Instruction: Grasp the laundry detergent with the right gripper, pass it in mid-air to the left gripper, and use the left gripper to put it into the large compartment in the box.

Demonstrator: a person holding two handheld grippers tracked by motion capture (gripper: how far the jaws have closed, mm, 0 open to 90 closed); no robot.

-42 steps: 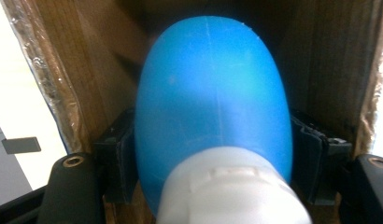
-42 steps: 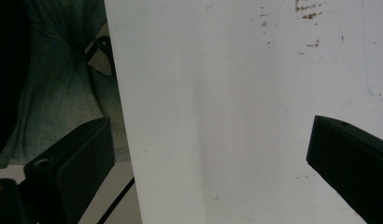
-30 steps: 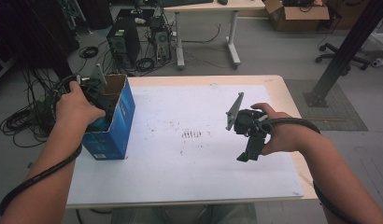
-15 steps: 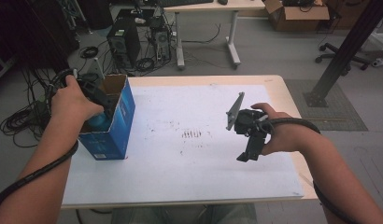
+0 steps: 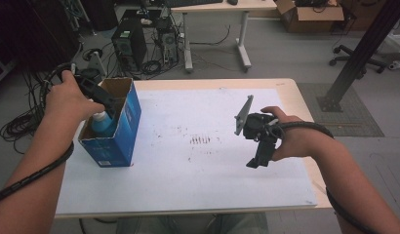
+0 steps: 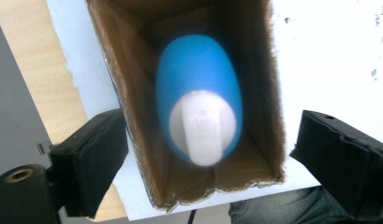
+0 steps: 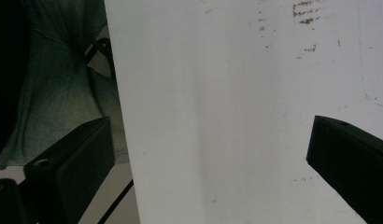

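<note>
A blue cardboard box (image 5: 124,132) stands open-topped at the left of the white table top (image 5: 188,190). Inside it a blue bottle (image 5: 101,122) with a white cap stands upright. My left gripper (image 5: 108,104) hovers just above the box mouth and points down into it. In the left gripper view the bottle (image 6: 199,79) lies below, free of both black fingers (image 6: 94,154), which stand wider than the box walls (image 6: 116,70). These jaws have just been opening, with nothing gripped. My right gripper (image 5: 253,164) hangs over the right of the table, open and with nothing between its fingers (image 7: 348,158).
Small brown marks (image 5: 200,140) dot the table's middle. Behind the table are a computer tower (image 5: 125,41), tangled cables (image 5: 22,122) and another desk's legs (image 5: 244,46). A black post with a base plate (image 5: 344,92) stands to the right.
My left hand has risen from the box mouth and its jaws have spread apart, leaving the blue bottle standing in the box. The right gripper has kept still.
</note>
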